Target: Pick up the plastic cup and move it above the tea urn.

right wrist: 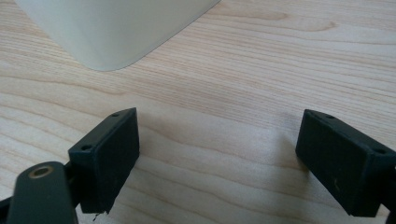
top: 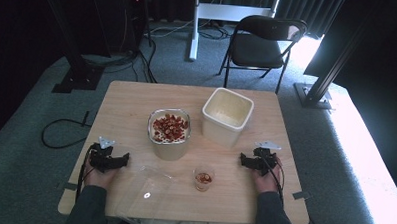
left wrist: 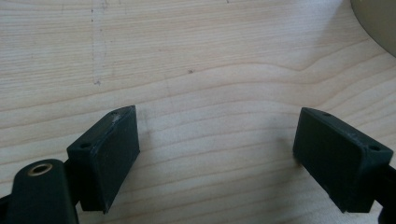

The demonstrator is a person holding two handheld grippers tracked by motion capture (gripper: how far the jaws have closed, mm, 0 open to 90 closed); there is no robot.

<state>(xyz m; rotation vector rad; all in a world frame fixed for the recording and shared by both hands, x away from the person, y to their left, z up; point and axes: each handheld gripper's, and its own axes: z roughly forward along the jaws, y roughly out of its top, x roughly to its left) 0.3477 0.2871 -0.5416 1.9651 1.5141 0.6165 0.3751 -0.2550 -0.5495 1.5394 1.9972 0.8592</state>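
**Both grippers resting apart, nothing held**

The fingers (left wrist: 109,158) of the left gripper (top: 110,160) are spread wide over bare wood, gripping nothing; the right gripper (top: 252,161) has its fingers (right wrist: 108,158) released the same way. Both rest on the surface (top: 121,104), well apart.

Ahead of the right fingers and a little toward the middle stands the empty cream bin (top: 227,116); its rounded corner (right wrist: 112,28) looms close in the right gripper view. Between the two grippers sits a small glass cup (top: 203,178) with a few red pieces in it, and just beyond the left fingers, inward, the container of red pieces (top: 169,132). A clear plastic bag (top: 146,187) lies beside the left fingers.

Risks, as I judge them: the cup is light and narrow, so an off-centre grip could tip it and scatter the pieces. The limp bag could snag a finger and drag along.
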